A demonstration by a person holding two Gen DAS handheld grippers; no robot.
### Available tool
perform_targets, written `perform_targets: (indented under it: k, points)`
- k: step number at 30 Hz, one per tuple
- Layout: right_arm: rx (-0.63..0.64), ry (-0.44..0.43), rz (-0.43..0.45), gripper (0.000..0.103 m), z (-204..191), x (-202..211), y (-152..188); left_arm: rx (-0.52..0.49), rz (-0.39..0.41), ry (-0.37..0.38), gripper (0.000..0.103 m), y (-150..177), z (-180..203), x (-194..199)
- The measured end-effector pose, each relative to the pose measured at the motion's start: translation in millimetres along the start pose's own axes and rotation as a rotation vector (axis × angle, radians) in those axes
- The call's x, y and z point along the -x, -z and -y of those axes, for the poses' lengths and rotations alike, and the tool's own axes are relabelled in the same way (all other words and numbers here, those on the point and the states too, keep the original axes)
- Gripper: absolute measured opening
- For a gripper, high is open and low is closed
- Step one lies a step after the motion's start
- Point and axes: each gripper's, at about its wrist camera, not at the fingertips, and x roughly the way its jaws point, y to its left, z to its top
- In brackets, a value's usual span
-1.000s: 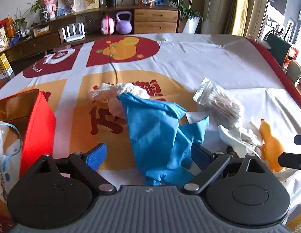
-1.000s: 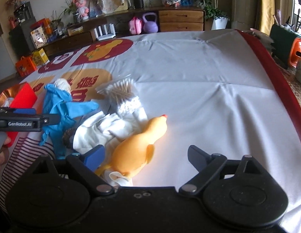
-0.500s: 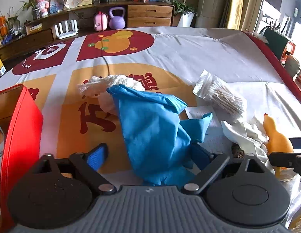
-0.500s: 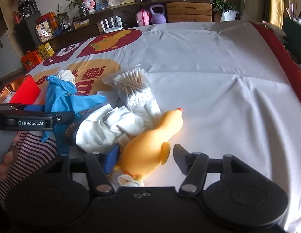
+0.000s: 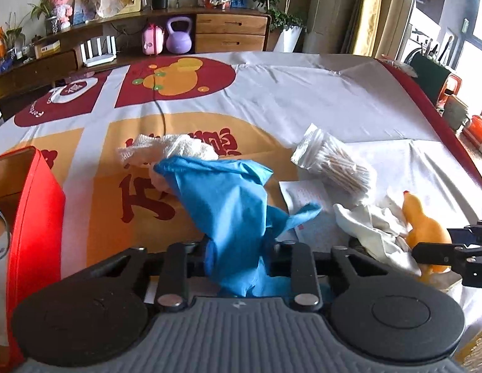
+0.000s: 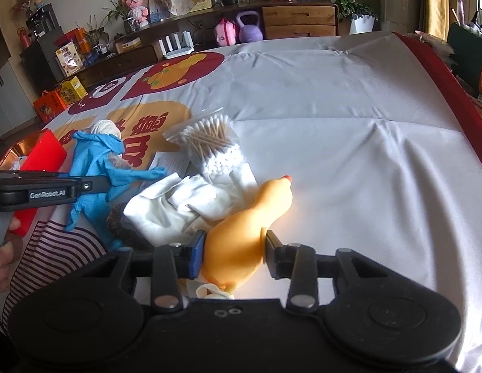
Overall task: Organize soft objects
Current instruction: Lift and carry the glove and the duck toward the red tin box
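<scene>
Left gripper (image 5: 237, 258) jaws have just been closing, now pinched on blue glove (image 5: 228, 199) near table front edge. Right gripper (image 6: 233, 248) jaws also just closed in, squeezing yellow rubber duck (image 6: 247, 227). White cloth (image 6: 178, 205) just beside duck; cotton swab bag (image 6: 209, 143) behind it; red box (image 5: 32, 211) at left.

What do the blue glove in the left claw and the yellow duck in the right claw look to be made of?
Blue glove: thin, matte, nitrile-like film, judging by its limp crumpling and soft folds. Yellow duck: smooth rubber or soft vinyl with a slight sheen; its body seems to dent where the right claw has just closed on it. Exact materials are uncertain.
</scene>
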Motion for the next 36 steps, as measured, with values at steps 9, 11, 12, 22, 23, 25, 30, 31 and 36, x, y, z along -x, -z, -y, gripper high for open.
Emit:
perform_targets:
  k: [9, 11, 12, 22, 23, 25, 30, 31, 36]
  points:
    - [-0.011, 0.011, 0.050, 0.031, 1, 21, -2, 0.011, 0.048, -0.001, 0.013, -4, -3, 28]
    - [-0.009, 0.013, 0.065, 0.031, 0, 28, -4, 0.010, 0.052, -0.003, 0.013, -4, -4, 35]
    - [-0.009, 0.012, 0.071, 0.031, -1, 31, -5, 0.012, 0.054, -0.006, 0.013, -4, -5, 38]
    - [0.017, -0.022, 0.136, 0.031, -18, 70, -12, 0.037, 0.069, -0.006, 0.013, -4, -9, 74]
    - [0.023, -0.025, 0.145, 0.031, -20, 74, -13, 0.037, 0.072, -0.006, 0.013, -4, -9, 78]
    - [0.035, -0.027, 0.161, 0.031, -25, 82, -15, 0.035, 0.081, -0.006, 0.013, -4, -9, 84]
    - [0.050, -0.011, 0.184, 0.032, -28, 91, -17, 0.037, 0.101, -0.009, 0.013, -5, -9, 97]
    - [0.046, -0.009, 0.187, 0.032, -27, 92, -18, 0.037, 0.104, -0.010, 0.013, -5, -10, 99]
    - [0.033, 0.000, 0.207, 0.033, -24, 100, -18, 0.038, 0.117, -0.007, 0.013, -4, -10, 108]
